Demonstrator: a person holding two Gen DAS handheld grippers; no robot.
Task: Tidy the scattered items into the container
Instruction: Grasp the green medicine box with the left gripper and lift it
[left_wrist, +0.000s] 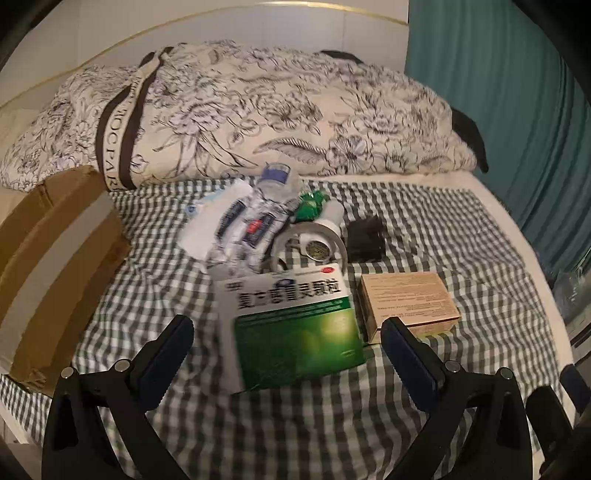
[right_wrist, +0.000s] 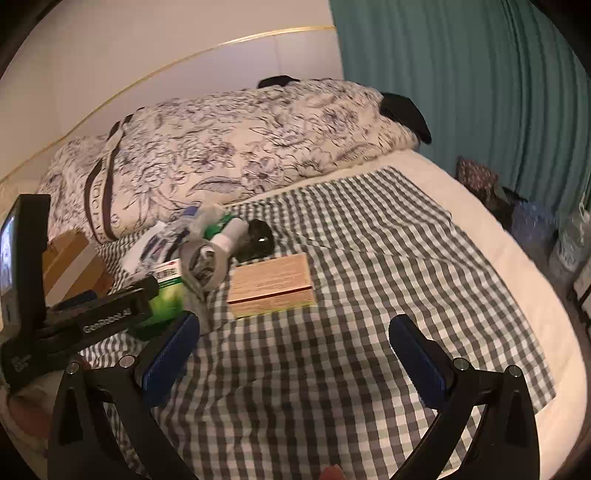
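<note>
Scattered items lie on a checked cloth on the bed. A green-and-white medicine box lies straight ahead of my open, empty left gripper. A tan box lies to its right. Behind them are a tape roll, a crushed plastic bottle, a green packet and a black object. An open cardboard box stands at the left. My right gripper is open and empty, a little short of the tan box. The left gripper's body shows at that view's left.
A folded floral quilt lies across the bed behind the items. A teal curtain hangs at the right. Bags and bottles stand on the floor beyond the bed's right edge.
</note>
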